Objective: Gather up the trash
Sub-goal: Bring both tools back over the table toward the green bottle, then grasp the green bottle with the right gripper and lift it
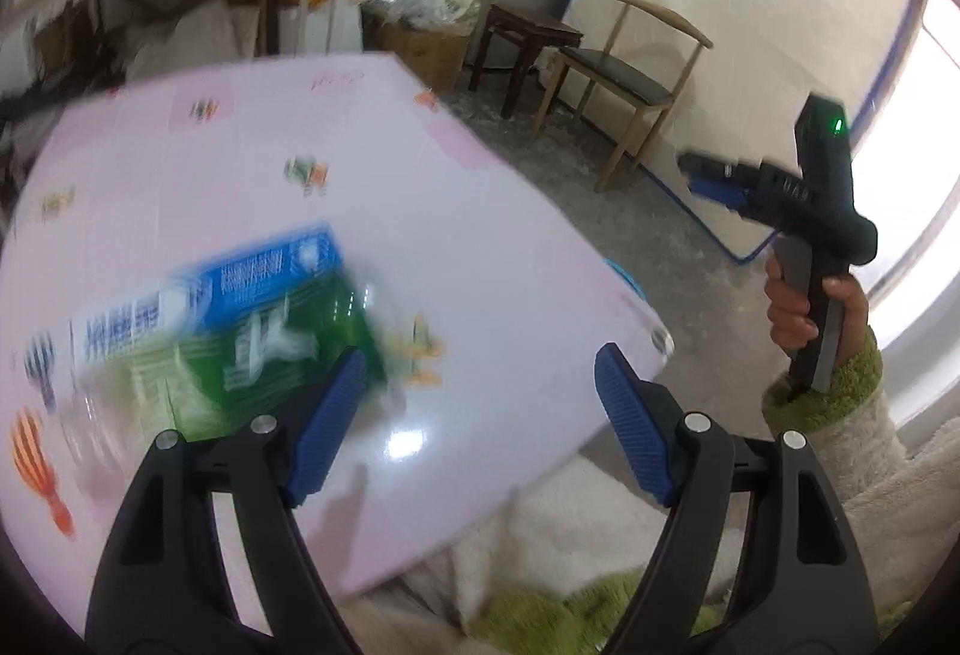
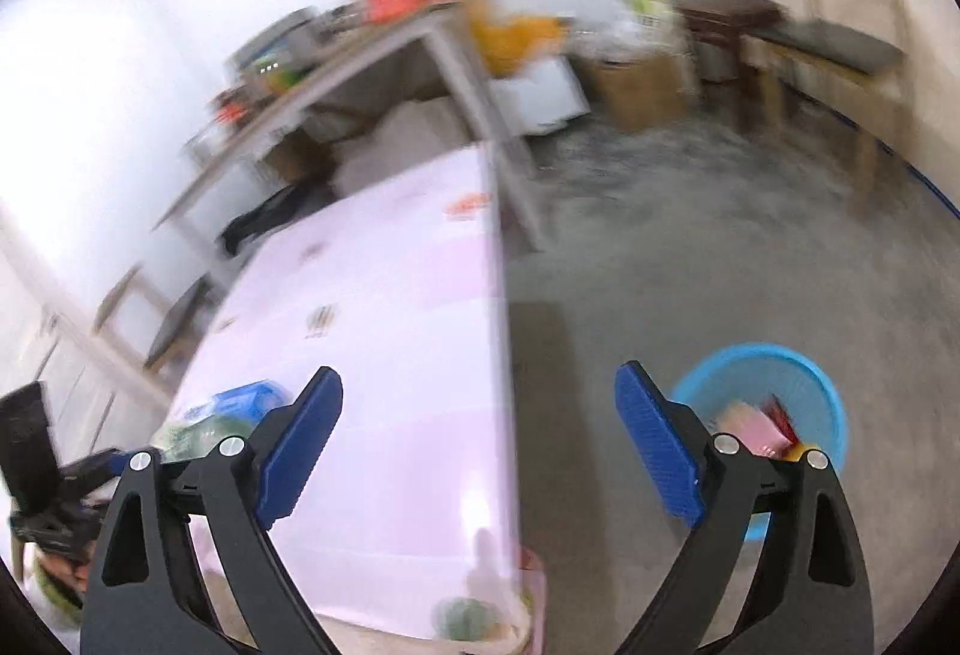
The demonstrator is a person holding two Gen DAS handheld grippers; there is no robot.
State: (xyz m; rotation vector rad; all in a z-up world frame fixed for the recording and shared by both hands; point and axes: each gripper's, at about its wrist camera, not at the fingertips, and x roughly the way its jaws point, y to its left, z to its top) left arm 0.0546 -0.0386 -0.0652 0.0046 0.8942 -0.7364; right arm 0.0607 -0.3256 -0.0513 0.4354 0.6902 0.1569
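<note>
Both blue-padded grippers, left (image 1: 480, 385) and right (image 2: 480, 409), gape wide and empty above the pink table (image 1: 480, 247), where blue-and-green cartons (image 1: 240, 319) lie beside the left one.

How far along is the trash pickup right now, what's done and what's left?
Partly done. Some wrappers already sit in the blue basket on the floor. Nothing is in hand: the left gripper and right gripper are both open and empty. Left: the blue carton and green carton lying on the table.

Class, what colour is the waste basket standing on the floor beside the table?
Light blue basket; the right wrist view shows it best.
</note>
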